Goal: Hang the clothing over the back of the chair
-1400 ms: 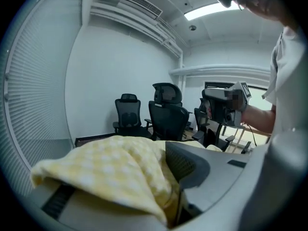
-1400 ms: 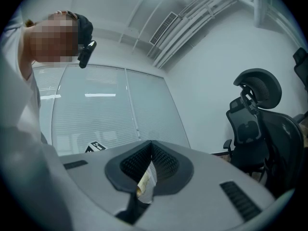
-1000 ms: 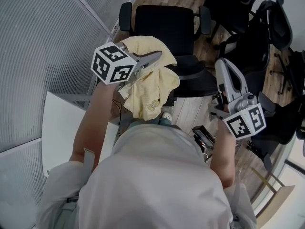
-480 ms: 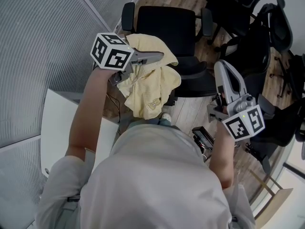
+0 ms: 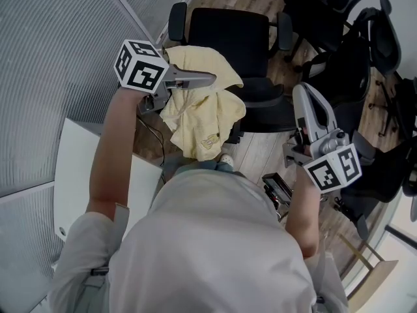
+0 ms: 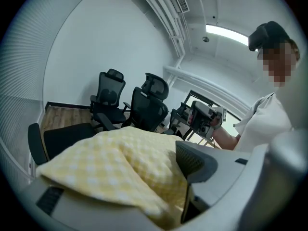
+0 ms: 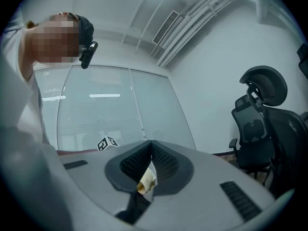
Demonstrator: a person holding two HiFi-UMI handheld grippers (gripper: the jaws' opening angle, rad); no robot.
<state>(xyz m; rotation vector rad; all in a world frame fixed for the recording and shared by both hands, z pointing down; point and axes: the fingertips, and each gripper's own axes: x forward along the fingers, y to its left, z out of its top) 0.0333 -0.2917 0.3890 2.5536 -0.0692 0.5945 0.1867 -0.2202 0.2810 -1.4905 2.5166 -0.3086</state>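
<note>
Subject item: the yellow checked clothing [image 5: 203, 113] is found bunched over the back of the black chair [image 5: 225, 34], toward the back's left end as seen from the head view. One fold is hanging down on the side away from the seat. The seat itself is left bare.

Left hand-held gripper [image 5: 203, 82]: held directly above the chair back, angled slightly downward. Its jaws have just been opening and are now spread wide. The clothing is draped across the lower jaw and lies between the two jaws, but the far pad [image 6: 195, 161] stands clear of the fabric, so no grip is recorded.

Right hand-held gripper [image 5: 306, 95]: held level to the right of the chair, well apart from the clothing. Its jaws are closed together. A small pale scrap [image 7: 147, 179] is pinched between the pads; what it is cannot be determined.

Surroundings: further black office chairs [image 5: 339, 18] are noted beyond the chair on the right, on a wooden floor [image 5: 257, 152].
</note>
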